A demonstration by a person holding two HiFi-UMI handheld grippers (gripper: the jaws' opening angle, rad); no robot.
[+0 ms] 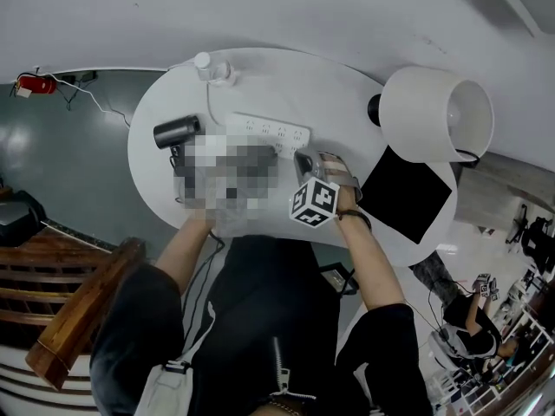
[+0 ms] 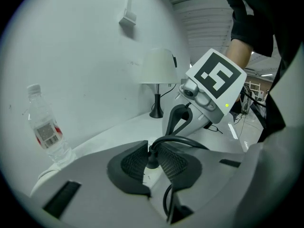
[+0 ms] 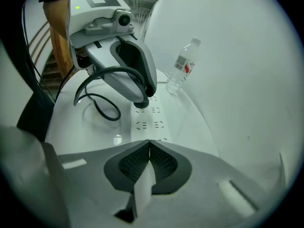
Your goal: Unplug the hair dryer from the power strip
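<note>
Plug of the hair dryer sits clamped between the ribbed fingers of the left gripper, low centre of the left gripper view, right at the face of the white power strip. A small, rigid moulded body, it should take a firm squeeze. The sound hold is on that body, not on the cord, which looks thick and springy and loops away at the left of the right gripper view. The strip looks light and may lift with the plug unless pinned. The right gripper hangs just beside, fingers pressed together on nothing, bottom centre of its own view. The dryer, probably the heaviest piece here, lies on the white bench at upper left of the head view, just past the strip's end. Whether the pins have cleared the socket cannot be told: the fingers mask the joint, and the head view is blurred over that spot. Neither gripper view shows the dryer. Water bottle and lamp stand at the far edge.
</note>
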